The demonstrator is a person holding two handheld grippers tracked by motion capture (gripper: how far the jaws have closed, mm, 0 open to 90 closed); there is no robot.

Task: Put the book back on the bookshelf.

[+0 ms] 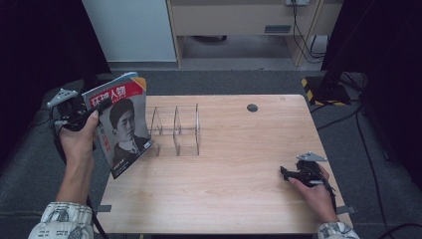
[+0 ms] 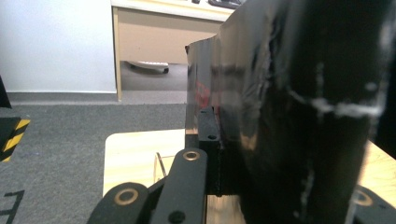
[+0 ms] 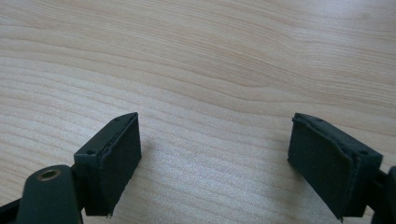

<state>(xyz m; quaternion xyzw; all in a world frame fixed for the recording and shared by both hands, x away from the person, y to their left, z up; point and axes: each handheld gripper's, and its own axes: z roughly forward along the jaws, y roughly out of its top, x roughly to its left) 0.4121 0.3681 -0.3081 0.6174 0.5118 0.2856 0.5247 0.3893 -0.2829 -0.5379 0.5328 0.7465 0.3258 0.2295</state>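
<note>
we have the left tool clamped on the glossy magazine with a red masthead and a black-and-white portrait on its cover, gripping it near the upper left edge; the left gripper view shows the dark shiny page pinched flat against a jaw. the magazine hangs upright and tilted over the left edge of the light wooden table, its lower corner close to the clear acrylic divider rack that stands on the table just beside it

we judge the magazine light but floppy: thin coated paper, held at one edge, will sag and fan open, and the slick cover can slide between the pads. a hold close to the spine, where the pages are bound and stiffest, should keep it flat. the rack looks light and rigid, so a nudge from a drooping corner could shift it; we would bring the magazine down edge-first between two dividers

the right tool rests low over the table's right side, well apart from the rack, its jaws spread wide with nothing between them, bare wood under them
</note>
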